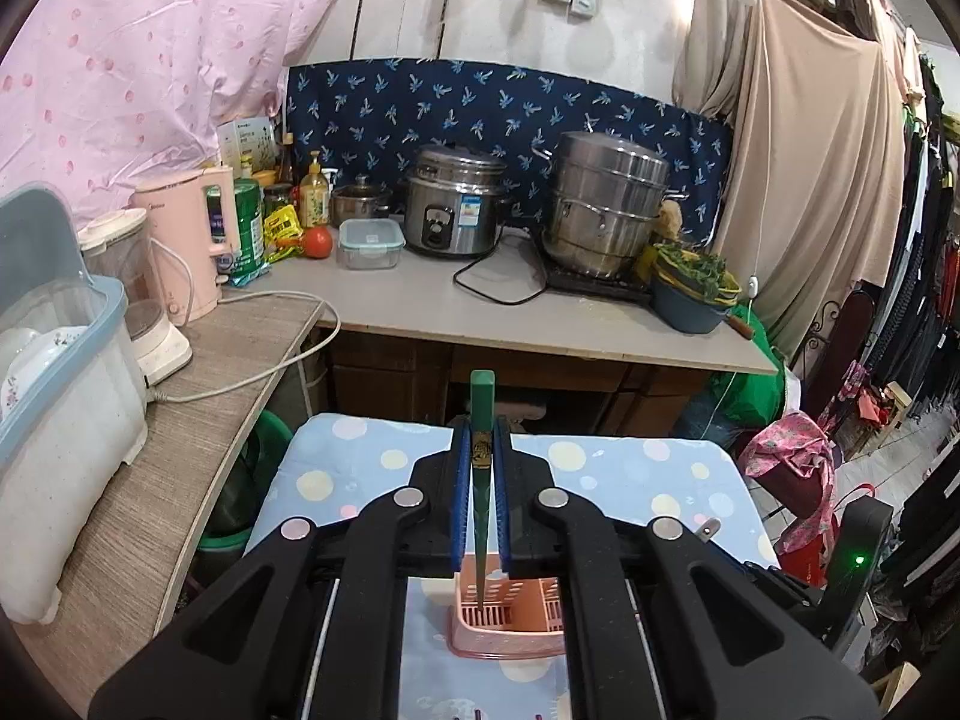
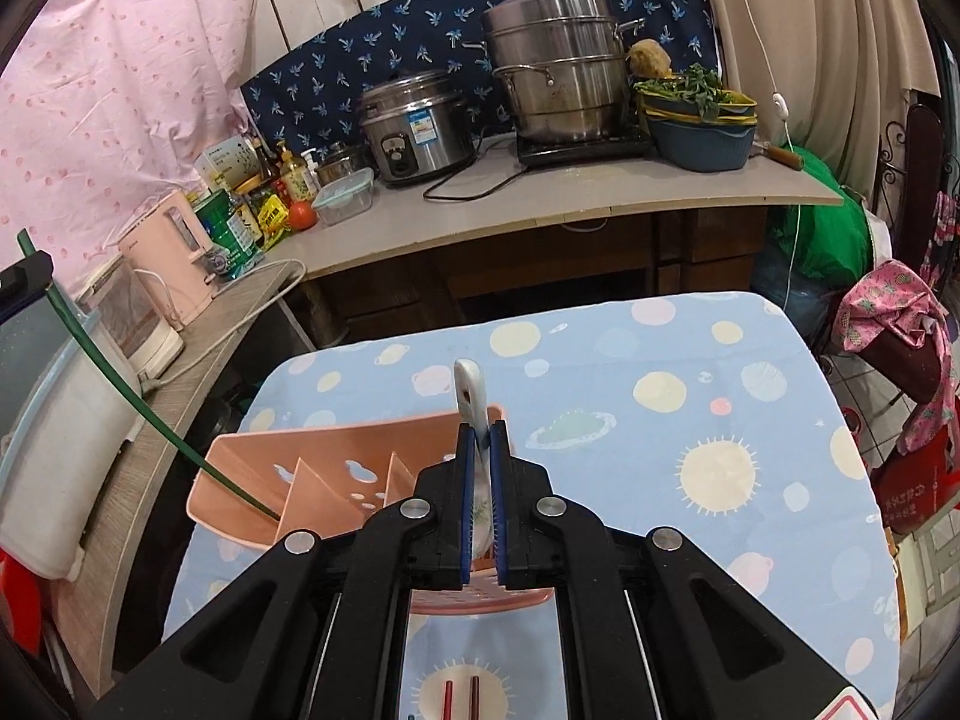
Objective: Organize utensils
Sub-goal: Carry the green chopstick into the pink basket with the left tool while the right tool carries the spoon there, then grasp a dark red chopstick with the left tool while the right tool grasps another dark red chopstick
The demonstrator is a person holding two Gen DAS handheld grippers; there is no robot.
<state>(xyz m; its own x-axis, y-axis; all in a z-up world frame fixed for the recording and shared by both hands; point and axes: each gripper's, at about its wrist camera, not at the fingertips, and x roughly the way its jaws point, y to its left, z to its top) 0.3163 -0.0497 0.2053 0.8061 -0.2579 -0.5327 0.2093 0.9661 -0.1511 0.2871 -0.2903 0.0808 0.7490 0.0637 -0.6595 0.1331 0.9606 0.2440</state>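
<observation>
- Left gripper [image 1: 480, 456] clenched on a green chopstick [image 1: 482, 414], tip down inside the pink utensil caddy [image 1: 510, 630] below.
- Right gripper [image 2: 479, 450] clamped on a white spoon [image 2: 468, 387], handle up, over the same caddy's right side.
- 2 red chopsticks [image 2: 461, 701] flat on the cloth, nearest the right wrist camera.
- Caddy standing on a blue planet-print tablecloth [image 2: 690, 420].
- Left of the table: wood-grain shelf with pink kettle [image 1: 192, 240].
- Beyond: grey counter [image 1: 480, 306] carrying rice cooker [image 1: 453, 207], steel steamer pot [image 1: 606, 201], basin of greens [image 1: 690, 288].
- Behind: navy patterned fabric [image 1: 480, 102], pink curtain.
</observation>
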